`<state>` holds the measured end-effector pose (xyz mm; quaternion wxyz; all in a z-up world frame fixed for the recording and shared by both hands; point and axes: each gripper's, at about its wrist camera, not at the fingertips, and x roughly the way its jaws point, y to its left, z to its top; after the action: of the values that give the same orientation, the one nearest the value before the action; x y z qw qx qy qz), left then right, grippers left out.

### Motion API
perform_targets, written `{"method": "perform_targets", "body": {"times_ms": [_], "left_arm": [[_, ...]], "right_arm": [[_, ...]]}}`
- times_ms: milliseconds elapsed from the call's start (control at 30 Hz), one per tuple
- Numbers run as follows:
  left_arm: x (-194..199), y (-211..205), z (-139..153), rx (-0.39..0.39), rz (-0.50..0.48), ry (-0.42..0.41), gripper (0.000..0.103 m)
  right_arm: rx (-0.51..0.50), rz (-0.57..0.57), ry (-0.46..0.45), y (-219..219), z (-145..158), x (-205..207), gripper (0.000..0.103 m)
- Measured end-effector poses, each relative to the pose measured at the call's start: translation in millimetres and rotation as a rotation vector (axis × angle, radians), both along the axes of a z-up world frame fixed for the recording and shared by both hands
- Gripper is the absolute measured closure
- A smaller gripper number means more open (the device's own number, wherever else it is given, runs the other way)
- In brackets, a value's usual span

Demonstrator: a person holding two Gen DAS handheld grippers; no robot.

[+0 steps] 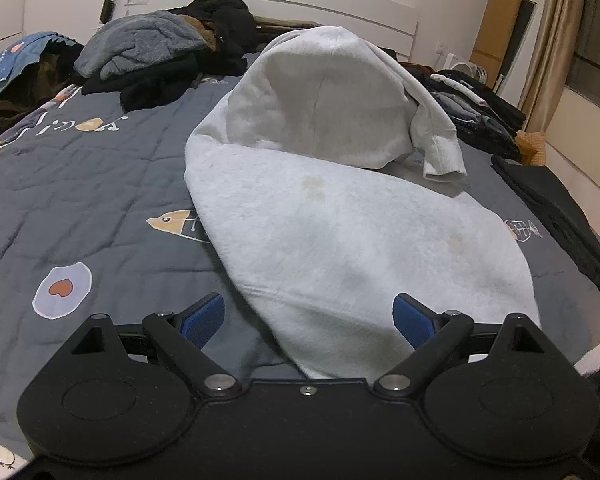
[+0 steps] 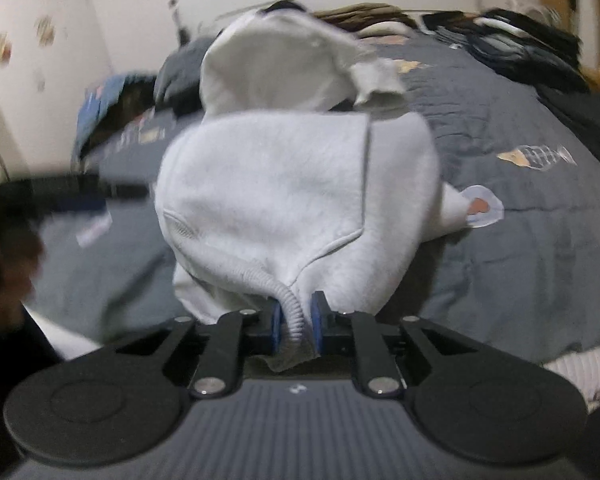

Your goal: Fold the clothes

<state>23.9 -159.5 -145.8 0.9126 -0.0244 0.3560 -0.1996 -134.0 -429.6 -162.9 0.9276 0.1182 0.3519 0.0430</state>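
A light grey sweatshirt (image 1: 340, 216) lies partly folded on the grey quilt (image 1: 80, 184), its upper half raised in a hump with a sleeve cuff (image 1: 442, 156) hanging off to the right. My left gripper (image 1: 308, 320) stands open, blue pads wide apart, just above the sweatshirt's near edge and gripping nothing. In the right wrist view the same sweatshirt (image 2: 284, 184) bulges up in front of the camera. My right gripper (image 2: 296, 320) is shut on its ribbed hem (image 2: 294, 312), which sticks out between the blue pads. That view is blurred by motion.
A heap of dark and grey-blue clothes (image 1: 152, 52) sits at the far left of the bed. Folded dark garments (image 1: 476, 112) are stacked at the far right, and a flat black garment (image 1: 560, 216) lies along the right edge. The headboard and wall stand behind.
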Motion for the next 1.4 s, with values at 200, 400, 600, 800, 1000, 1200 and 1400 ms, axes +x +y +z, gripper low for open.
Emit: {"method": "perform_targets", "body": {"times_ms": [200, 400, 600, 800, 1000, 1200, 1400], "left_arm": [[1, -1, 2, -0.011, -0.011, 0.0, 0.012], [-1, -8, 3, -0.003, -0.025, -0.002, 0.012], [-1, -14, 2, 0.007, -0.029, 0.005, 0.012], [-3, -19, -1, 0.013, -0.036, 0.005, 0.012], [-2, -21, -2, 0.016, -0.039, 0.009, 0.012], [-2, -20, -2, 0.012, -0.033, 0.014, 0.012], [-2, -21, -2, 0.011, -0.028, 0.017, 0.011]], "right_arm": [[0.086, -0.135, -0.05, -41, 34, -21, 0.103], [-0.023, -0.165, 0.047, -57, 37, -10, 0.102], [-0.099, -0.182, 0.037, -33, 51, -6, 0.095], [-0.176, -0.168, 0.018, -7, 65, 0, 0.07], [-0.209, -0.153, 0.002, 13, 70, 3, 0.061], [-0.224, -0.129, 0.005, 28, 67, 6, 0.06], [-0.239, -0.101, 0.014, 41, 58, 7, 0.059]]}}
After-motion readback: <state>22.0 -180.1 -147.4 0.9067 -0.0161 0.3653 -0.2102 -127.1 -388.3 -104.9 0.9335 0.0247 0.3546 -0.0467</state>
